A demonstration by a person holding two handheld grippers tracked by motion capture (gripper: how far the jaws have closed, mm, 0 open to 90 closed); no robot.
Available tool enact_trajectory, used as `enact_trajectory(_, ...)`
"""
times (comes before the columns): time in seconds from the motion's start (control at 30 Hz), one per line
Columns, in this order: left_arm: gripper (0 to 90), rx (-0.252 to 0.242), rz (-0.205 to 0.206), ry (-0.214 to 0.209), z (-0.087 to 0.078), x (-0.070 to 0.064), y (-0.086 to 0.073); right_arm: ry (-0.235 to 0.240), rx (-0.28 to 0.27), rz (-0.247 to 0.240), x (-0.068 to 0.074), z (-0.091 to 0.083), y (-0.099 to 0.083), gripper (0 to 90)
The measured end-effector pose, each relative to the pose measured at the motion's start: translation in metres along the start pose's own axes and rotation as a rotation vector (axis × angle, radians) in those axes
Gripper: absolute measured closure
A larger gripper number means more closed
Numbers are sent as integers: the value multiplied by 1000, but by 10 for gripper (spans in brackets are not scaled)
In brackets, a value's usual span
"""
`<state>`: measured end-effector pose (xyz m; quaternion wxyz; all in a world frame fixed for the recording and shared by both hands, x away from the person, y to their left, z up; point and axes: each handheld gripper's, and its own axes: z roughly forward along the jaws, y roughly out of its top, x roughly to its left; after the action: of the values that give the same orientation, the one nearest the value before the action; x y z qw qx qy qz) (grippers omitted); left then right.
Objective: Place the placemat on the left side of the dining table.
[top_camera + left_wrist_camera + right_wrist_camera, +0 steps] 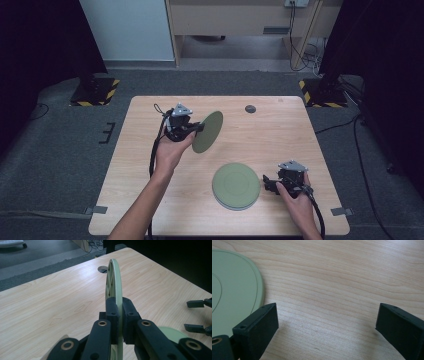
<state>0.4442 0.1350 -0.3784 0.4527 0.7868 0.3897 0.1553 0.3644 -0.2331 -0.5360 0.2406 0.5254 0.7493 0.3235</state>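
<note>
So the left gripper (199,128) is clamped on the rim of a pale green plate (208,131) and holds it up off the table (280,130), tilted on edge over the left-middle of the wood. In the left gripper view the plate (115,280) stands straight up between the two black jaws, edge-on to the camera, pinched at its lower rim, with its ribbed underside facing left.

The right gripper (268,182) is down at the front right of the table, jaws spread wide with nothing in them. A stack of green plates (236,185) lies flat just beside it, on its left. In the right gripper view that stack's rim (242,287) sits just outside the left jaw, apparently not touching.
</note>
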Motion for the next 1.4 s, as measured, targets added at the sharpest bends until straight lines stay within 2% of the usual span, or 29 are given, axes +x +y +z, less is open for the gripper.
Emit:
enact_trajectory(0.47, 856, 1, 3, 48, -16, 16, 3, 0, 3, -2, 0, 1, 0, 46)
enact_trajectory(1.4, 856, 9, -23, 109, -39, 47, -5, 2, 9, -4, 1, 2, 0, 47)
